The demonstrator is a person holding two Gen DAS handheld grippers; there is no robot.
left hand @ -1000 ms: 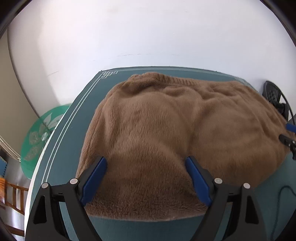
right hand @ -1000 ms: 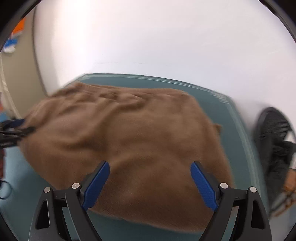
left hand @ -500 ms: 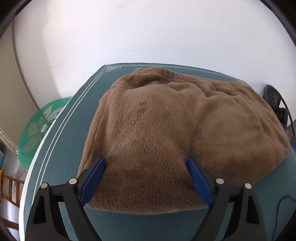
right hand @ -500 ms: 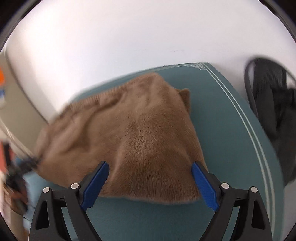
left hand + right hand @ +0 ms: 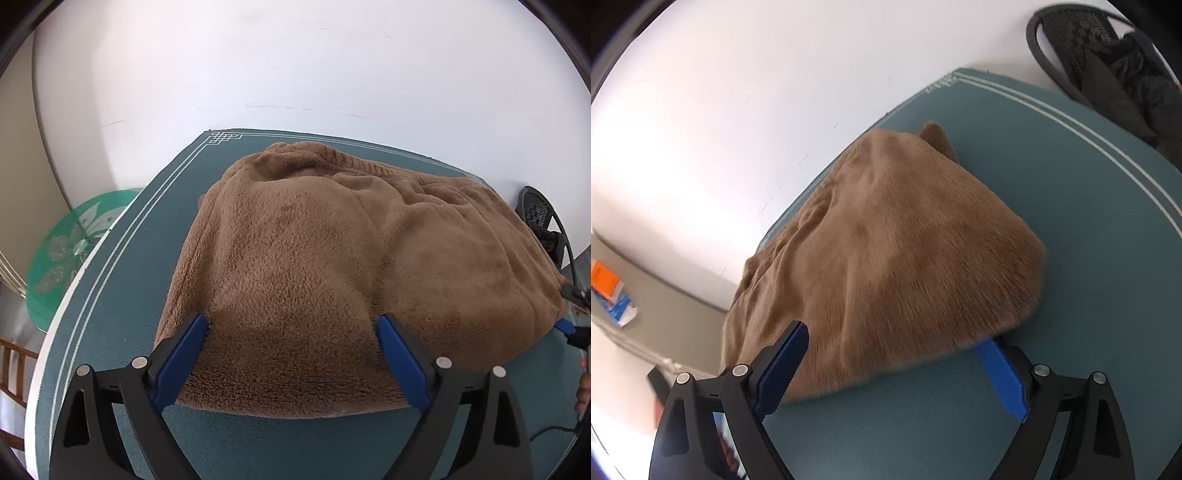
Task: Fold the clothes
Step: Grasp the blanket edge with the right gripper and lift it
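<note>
The left gripper [image 5: 291, 350] has just spread its jaws wide over the brown fleece garment [image 5: 332, 266] at lower centre, while the right gripper [image 5: 894, 365], rolled since a second ago, also gapes empty at its corner on the desk [image 5: 1071, 221], so a fold looks due.

Bright daylight — fisheye-warped edges, blown-out glare

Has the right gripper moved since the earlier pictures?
Yes. The right gripper has rolled and swung toward the brown fleece's right corner; the teal mat's white border now runs diagonally in its view.

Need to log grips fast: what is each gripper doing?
Left gripper: open, over the brown fleece garment, jaws just widened.
Right gripper: open at the garment's corner.
</note>
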